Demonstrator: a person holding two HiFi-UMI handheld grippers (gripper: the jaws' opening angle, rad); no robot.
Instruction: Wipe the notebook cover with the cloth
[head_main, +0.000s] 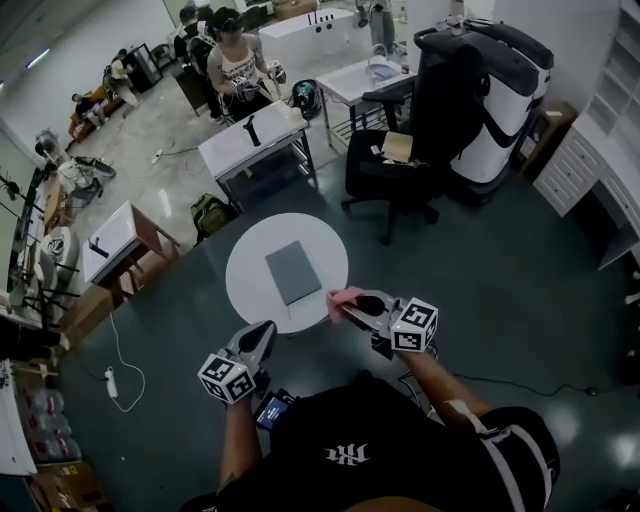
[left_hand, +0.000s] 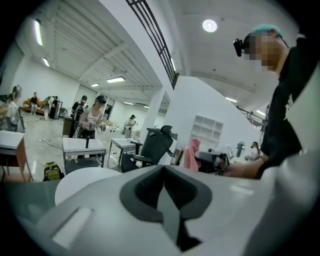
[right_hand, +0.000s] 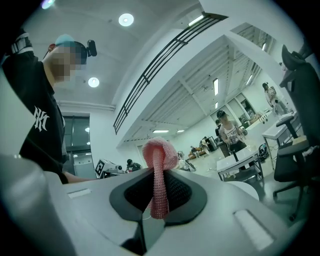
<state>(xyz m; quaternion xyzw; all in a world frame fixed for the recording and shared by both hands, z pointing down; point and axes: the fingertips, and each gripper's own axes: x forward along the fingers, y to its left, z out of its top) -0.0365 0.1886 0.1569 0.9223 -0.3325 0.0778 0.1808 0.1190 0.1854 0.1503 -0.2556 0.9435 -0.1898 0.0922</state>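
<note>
Notebook (head_main: 293, 271): grey, lying flat mid-counter (head_main: 250, 290), cover up and ready for wiping.
Left gripper (head_main: 266, 328): fingers shut on nothing, held low just off the near rim (idle, probably).
Right gripper (head_main: 352, 306): fingers clamped on the pink cloth (head_main: 343, 299), poised at the rim, short of the notebook.

NY monogram (right_hand: 42, 120) (white), on person's black shirt (right_hand: 27, 90)

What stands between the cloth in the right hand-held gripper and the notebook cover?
Nothing visible. The pink cloth, pinched in the right hand-held gripper, is at the round table's near-right edge. Only bare white tabletop separates it from the grey notebook.
</note>
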